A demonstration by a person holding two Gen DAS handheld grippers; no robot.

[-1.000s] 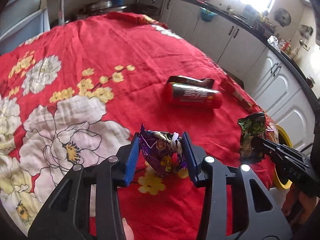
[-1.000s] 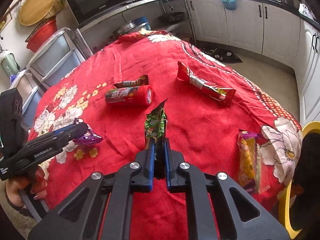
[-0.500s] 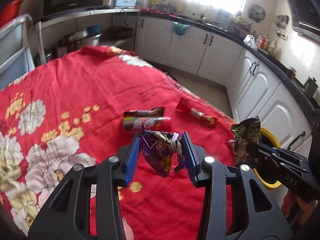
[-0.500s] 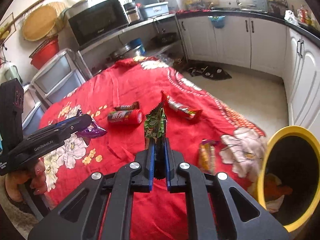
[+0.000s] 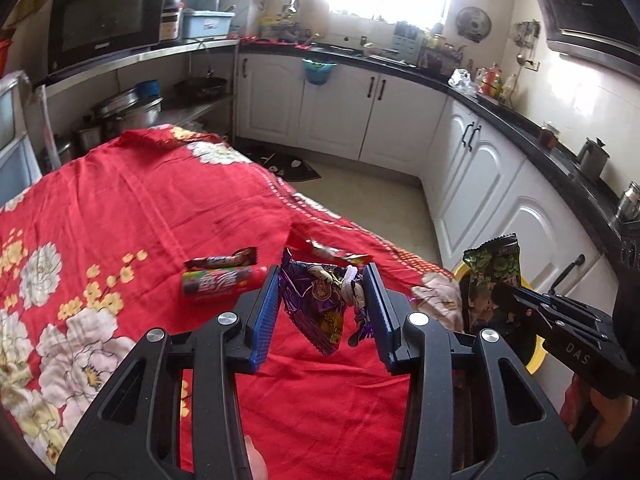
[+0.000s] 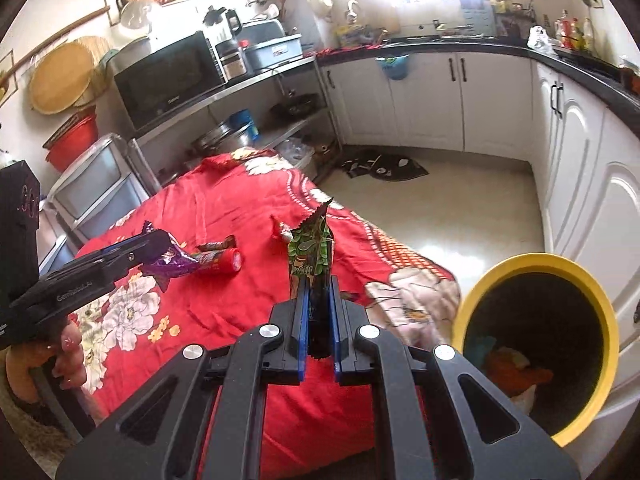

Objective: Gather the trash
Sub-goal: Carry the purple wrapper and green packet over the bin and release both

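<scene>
Left claw (image 5: 322, 308) grips the purple wrapper (image 5: 320, 300), right claw (image 6: 318, 320) pinches the green packet (image 6: 311, 252), both lifted clear for the yellow bin (image 6: 592, 292).

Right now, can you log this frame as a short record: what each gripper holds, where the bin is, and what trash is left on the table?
left gripper: shut on a crumpled purple wrapper, held above the table
right gripper: shut on a green wrapper, standing upright between the fingers
bin: yellow rim, on the floor beside the table, some trash already inside
table: red flowered cloth
left on table: red tube, brown wrapper behind it, red wrapper near the far edge
</scene>
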